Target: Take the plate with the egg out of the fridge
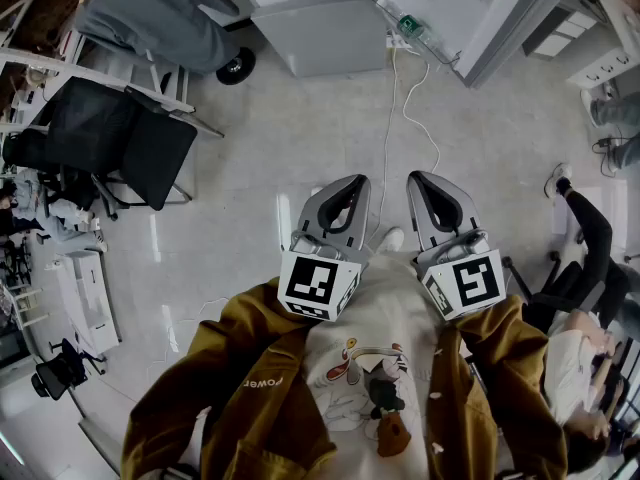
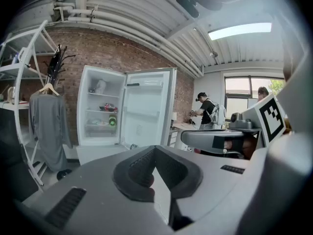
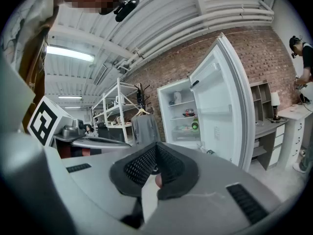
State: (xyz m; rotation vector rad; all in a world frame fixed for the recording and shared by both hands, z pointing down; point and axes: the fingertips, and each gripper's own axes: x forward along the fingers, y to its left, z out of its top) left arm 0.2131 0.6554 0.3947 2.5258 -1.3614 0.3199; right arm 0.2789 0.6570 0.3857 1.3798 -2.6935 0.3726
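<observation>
Grey coat [image 2: 47, 124] on a hanger in front of the brick wall [image 2: 102, 53]. Black chair [image 1: 115, 133] on the floor, white cable [image 1: 390, 118] across the tiles. Person with backpack [image 2: 208, 109] at the far counter [image 2: 182, 127] by the window [image 2: 237, 99]. Ceiling light [image 2: 239, 30] on.

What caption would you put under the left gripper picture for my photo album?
Left gripper, jaws shut and empty, points across the room at an open fridge against a brick wall.
</observation>
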